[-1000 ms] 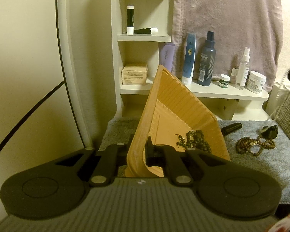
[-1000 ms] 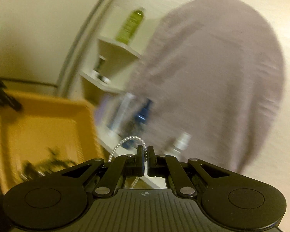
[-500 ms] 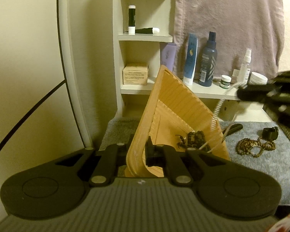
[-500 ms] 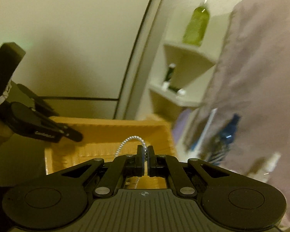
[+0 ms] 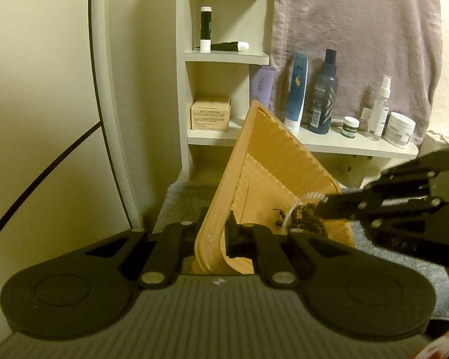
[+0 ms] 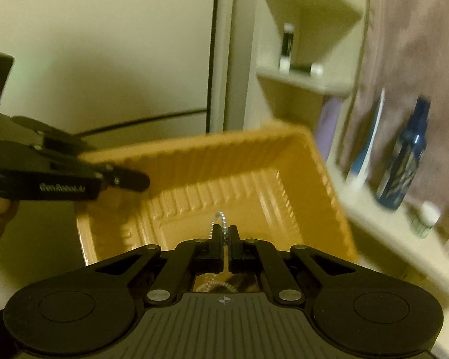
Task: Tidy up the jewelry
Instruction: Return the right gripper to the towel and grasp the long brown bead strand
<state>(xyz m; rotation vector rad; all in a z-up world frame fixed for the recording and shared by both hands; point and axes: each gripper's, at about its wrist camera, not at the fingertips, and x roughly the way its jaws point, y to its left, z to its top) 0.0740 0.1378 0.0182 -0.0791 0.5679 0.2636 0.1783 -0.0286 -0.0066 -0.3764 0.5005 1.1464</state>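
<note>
Behind the grey-matted worktop [image 5: 188,200] stand shelves of bottles and a draped towel [image 5: 359,36]. Your left hand-held gripper [image 5: 212,236] is clamped on the near wall of the orange tray [image 5: 272,161], holding it tilted up. Your right hand-held gripper [image 6: 223,233] is pinched together on a thin silvery chain [image 6: 220,218], hanging just over the tray's hollow, where dark beads [image 5: 306,221] already lie. That chain looks light, limp and slippery, so it will likely swing and slip; keep hold near its middle and release low. The tray seems stiff yet thin-walled, so grip its rim firmly.
</note>
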